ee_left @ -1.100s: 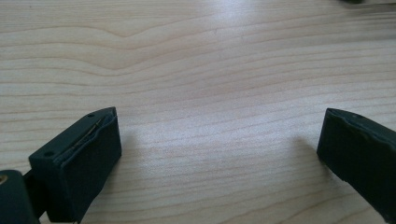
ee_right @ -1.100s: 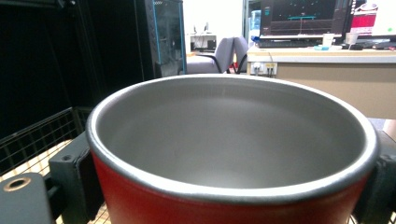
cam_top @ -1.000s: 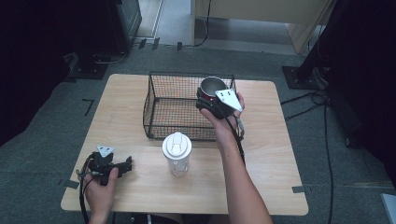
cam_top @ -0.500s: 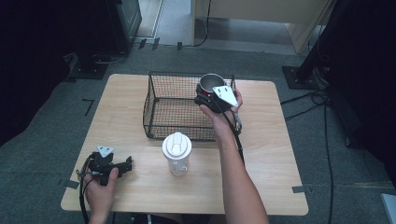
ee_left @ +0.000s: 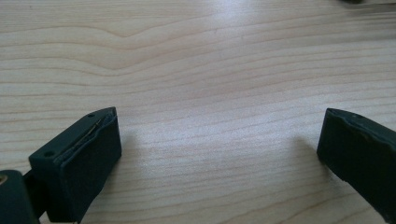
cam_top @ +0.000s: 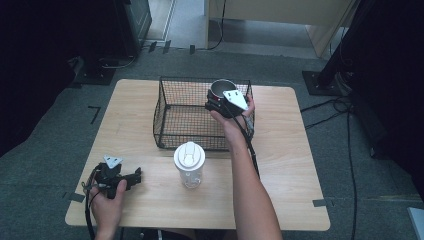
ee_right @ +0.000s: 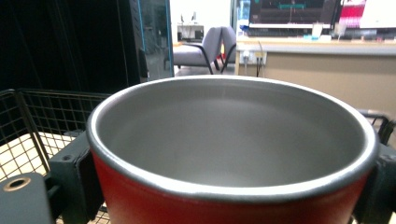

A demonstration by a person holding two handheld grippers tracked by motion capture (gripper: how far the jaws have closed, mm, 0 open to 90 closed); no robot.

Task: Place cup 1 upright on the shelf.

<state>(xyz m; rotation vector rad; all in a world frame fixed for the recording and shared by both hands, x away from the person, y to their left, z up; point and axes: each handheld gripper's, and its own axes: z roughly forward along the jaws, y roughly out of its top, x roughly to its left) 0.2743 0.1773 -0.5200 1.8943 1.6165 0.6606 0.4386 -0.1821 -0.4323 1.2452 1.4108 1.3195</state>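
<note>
A red mug with a steel inside (cam_top: 222, 88) hangs above the back right corner of the black wire basket (cam_top: 159, 116). My right gripper (cam_top: 218, 100) is shut on it. In the right gripper view the mug (ee_right: 233, 140) sits upright between the black fingers (ee_right: 74, 172), with the basket's mesh (ee_right: 32, 121) behind and below it. My left gripper (cam_top: 135, 176) rests at the table's front left. Its jaws stand wide open over bare wood (ee_left: 210, 56), and there is nothing between the fingers (ee_left: 84, 158).
A clear bottle with a white lid (cam_top: 189, 162) stands upright just in front of the basket, between the two hands. The wooden table (cam_top: 300, 165) has bare room to the right and the far left. Cables trail from both grippers.
My right gripper has carried the mug a little to the left and farther over the basket's corner. The left gripper and the bottle have not moved.
</note>
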